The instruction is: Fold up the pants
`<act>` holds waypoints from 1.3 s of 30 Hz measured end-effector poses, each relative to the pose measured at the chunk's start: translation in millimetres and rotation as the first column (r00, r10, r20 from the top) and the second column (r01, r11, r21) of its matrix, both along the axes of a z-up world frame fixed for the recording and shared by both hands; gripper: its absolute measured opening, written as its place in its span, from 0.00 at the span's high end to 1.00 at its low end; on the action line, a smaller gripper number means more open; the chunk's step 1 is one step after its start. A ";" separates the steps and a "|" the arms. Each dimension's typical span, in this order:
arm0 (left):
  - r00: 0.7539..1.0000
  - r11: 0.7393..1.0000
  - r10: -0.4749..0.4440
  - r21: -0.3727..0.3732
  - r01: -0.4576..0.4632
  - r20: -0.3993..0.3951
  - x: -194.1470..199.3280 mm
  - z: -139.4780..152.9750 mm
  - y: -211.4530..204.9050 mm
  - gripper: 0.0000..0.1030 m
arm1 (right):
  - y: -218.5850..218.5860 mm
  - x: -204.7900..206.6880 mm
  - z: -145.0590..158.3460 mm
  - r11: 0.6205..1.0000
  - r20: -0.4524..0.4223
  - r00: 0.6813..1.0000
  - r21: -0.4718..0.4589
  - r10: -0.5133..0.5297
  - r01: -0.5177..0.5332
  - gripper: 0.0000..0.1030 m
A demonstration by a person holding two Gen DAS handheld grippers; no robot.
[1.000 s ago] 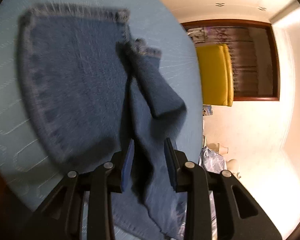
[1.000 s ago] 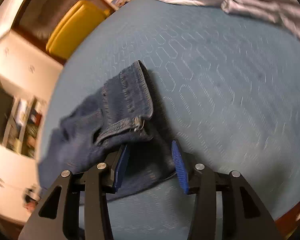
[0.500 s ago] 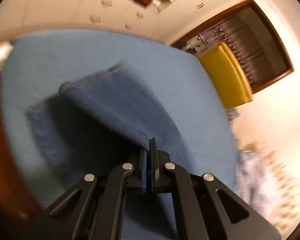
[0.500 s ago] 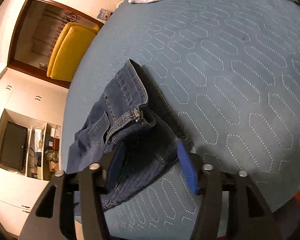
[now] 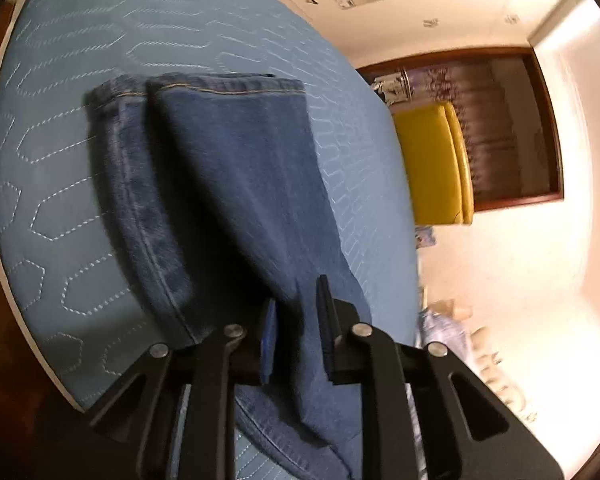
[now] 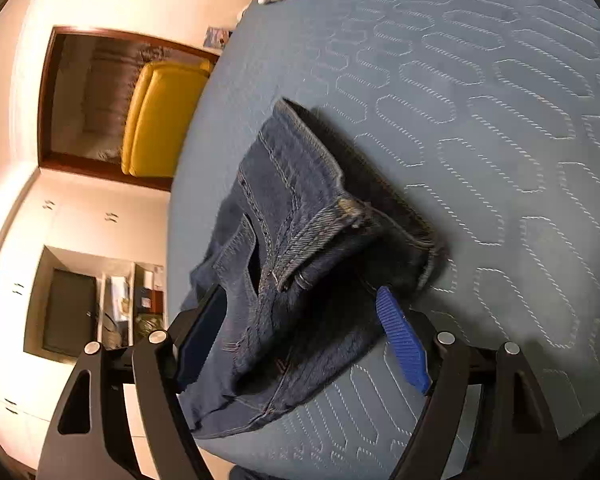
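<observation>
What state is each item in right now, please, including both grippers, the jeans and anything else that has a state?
left gripper: open, fingers astride a denim leg, not pinching it.
right gripper: wide open, fingers either side of the waist end.
jeans: partly folded, one leg over the other, hems roughly aligned; waistband bunched and raised.
bedspread: flat.

A bed covered in a blue quilted spread is seen. Beyond its far edge, a yellow chair is set before a dark wood-framed opening. Cream walls are warmly lit. A shelving niche with a dark screen is recessed among white cupboards.
</observation>
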State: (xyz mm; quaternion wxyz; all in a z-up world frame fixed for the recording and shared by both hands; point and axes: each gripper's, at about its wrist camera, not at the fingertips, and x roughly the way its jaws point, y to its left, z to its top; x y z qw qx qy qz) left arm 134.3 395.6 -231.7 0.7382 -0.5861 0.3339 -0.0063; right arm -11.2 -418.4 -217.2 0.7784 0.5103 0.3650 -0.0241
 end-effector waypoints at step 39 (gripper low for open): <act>0.971 0.984 -0.070 0.144 0.105 -0.229 5.7 4.0 89.7 0.98 | 10.5 43.2 4.8 0.955 -0.290 0.956 -0.273 0.037 -0.119 0.91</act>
